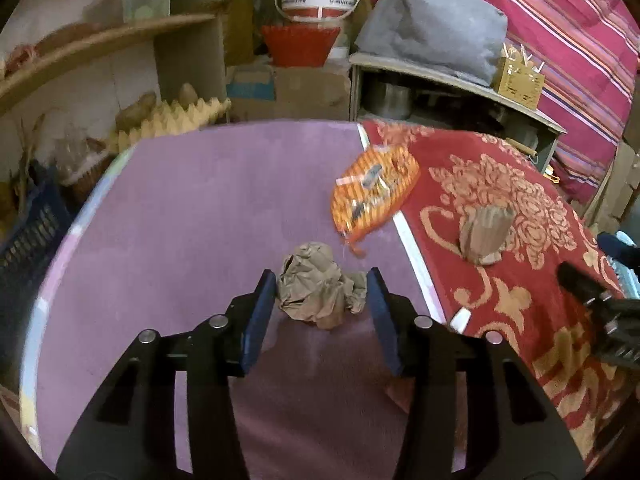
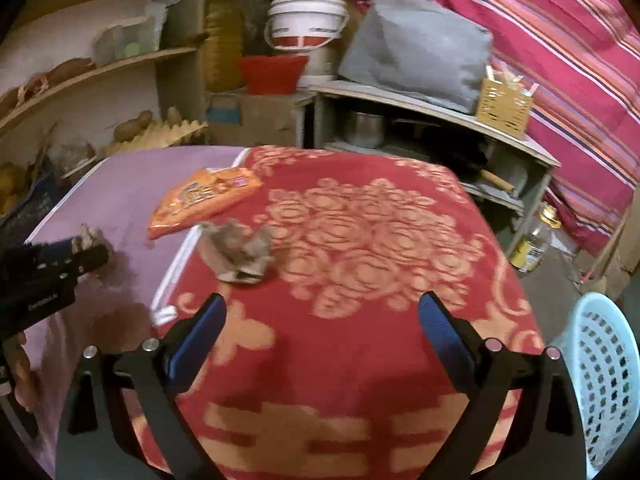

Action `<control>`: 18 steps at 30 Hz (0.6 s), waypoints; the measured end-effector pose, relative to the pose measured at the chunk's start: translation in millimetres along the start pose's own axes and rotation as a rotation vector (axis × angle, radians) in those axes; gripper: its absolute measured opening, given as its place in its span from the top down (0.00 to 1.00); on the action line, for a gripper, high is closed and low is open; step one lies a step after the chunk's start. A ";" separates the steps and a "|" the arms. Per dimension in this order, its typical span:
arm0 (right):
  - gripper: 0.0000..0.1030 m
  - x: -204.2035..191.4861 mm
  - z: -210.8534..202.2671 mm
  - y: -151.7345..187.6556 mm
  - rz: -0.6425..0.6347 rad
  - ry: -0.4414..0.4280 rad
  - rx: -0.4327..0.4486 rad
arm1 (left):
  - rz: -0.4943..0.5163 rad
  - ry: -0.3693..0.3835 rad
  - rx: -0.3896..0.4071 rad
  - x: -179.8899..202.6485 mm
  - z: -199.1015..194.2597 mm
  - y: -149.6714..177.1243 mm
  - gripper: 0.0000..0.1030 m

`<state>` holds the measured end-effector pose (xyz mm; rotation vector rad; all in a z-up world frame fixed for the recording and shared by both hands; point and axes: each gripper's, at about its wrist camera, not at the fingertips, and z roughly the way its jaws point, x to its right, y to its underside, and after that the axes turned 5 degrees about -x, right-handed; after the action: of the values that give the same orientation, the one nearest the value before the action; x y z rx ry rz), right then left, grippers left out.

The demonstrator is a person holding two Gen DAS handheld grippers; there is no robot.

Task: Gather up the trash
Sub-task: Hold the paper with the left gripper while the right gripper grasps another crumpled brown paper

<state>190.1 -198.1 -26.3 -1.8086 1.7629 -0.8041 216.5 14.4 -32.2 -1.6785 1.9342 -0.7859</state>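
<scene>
Cluttered shelves and a striped pink bedcover back a low table (image 1: 168, 216) draped in two cloths: a red floral blanket (image 2: 360, 240) on the right half, a mauve one (image 1: 192, 200) on the left. Beside its right edge stands one pale blue basket (image 2: 604, 380), which seems the bin; nothing shows inside it, so collecting looks barely begun.

Three pieces of trash remain:
- one orange snack wrapper (image 1: 374, 190) straddling the seam between the cloths near the far edge;
- one crumpled brown paper ball (image 1: 320, 292) on the mauve half;
- one smaller crumpled paper (image 2: 238, 254) on the red half, just past the seam.

Two grippers:
- the left gripper (image 1: 322, 300) brackets the brown ball, jaws part-closed with its pads at the ball's sides, not visibly squeezing;
- the right gripper (image 2: 322, 320) hangs wide apart and empty over the red blanket.
</scene>
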 end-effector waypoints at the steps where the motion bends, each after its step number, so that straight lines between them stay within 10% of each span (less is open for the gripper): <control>1: 0.08 -5.9 4.2 -2.9 -0.007 -0.002 -0.006 | -0.001 -0.006 0.021 -1.7 -4.1 -3.2 0.56; 15: 0.09 -31.3 68.4 -36.8 0.028 -0.023 -0.127 | -0.137 -0.026 0.106 -58.2 -17.2 -26.0 0.56; 18: 0.28 -36.1 73.4 -37.2 0.003 -0.041 -0.141 | -0.158 -0.017 0.105 -62.2 -16.6 -28.0 0.56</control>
<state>268.4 -164.5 -55.0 -1.8979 1.8359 -0.6510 235.1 75.3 -2.5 -1.7836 1.7337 -0.9122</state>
